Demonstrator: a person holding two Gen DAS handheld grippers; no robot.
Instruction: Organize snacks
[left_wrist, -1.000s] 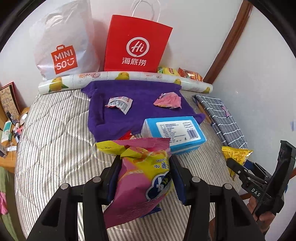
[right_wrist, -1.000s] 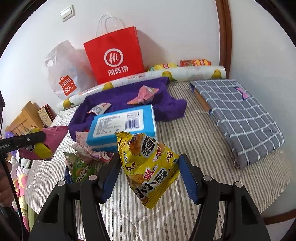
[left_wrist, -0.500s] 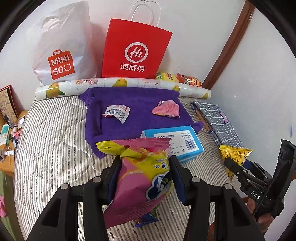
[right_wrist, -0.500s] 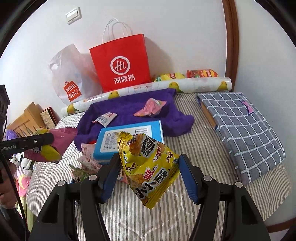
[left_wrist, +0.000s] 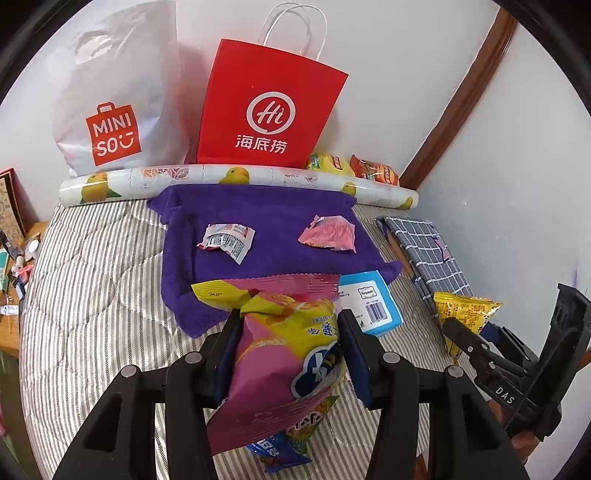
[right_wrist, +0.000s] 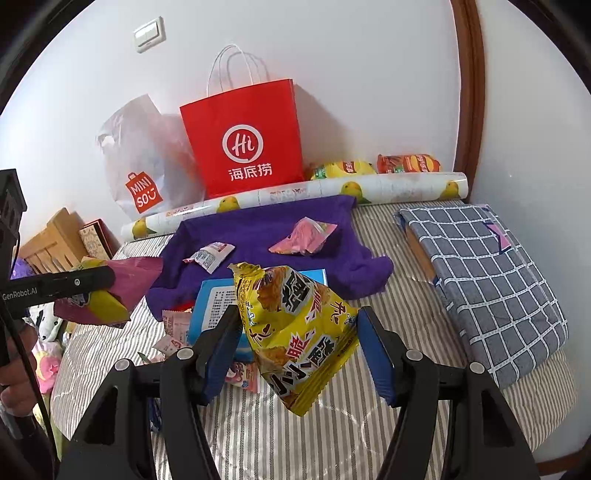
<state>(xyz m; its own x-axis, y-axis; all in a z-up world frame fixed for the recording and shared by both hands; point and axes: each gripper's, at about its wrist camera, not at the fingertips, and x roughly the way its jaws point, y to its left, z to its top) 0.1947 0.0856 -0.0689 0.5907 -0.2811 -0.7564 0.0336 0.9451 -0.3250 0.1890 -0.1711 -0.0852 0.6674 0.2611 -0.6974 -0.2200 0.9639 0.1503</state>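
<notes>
A person's two hand-held grippers each hold a snack bag above a grey-and-white striped quilted mattress (left_wrist: 92, 295). The left gripper (left_wrist: 286, 347) has its blue-padded jaws clamped on a pink-and-yellow foil snack bag (left_wrist: 280, 354), which hangs between them on the near side of a purple terry towel (left_wrist: 273, 221) spread on the mattress. The right gripper (right_wrist: 295, 339) has its jaws clamped on a crinkled yellow foil snack bag with bold black lettering (right_wrist: 295, 332), likewise raised on the near side of the towel.

On the towel lie a small white-and-red sachet (left_wrist: 227, 240) and a crumpled pink wrapper (left_wrist: 328, 234), apart from each other. A light-blue rectangular box with a white label (left_wrist: 373, 302) rests at the towel's near edge. Behind the towel lies a long roll of lemon-printed paper (left_wrist: 236, 179), and behind that, against the wall, stand a red paper carrier bag with white handles (left_wrist: 269, 110) and a white plastic shopping bag with a red logo (left_wrist: 114, 110). A folded grey checked cloth (right_wrist: 487, 280) lies to the towel's right.
</notes>
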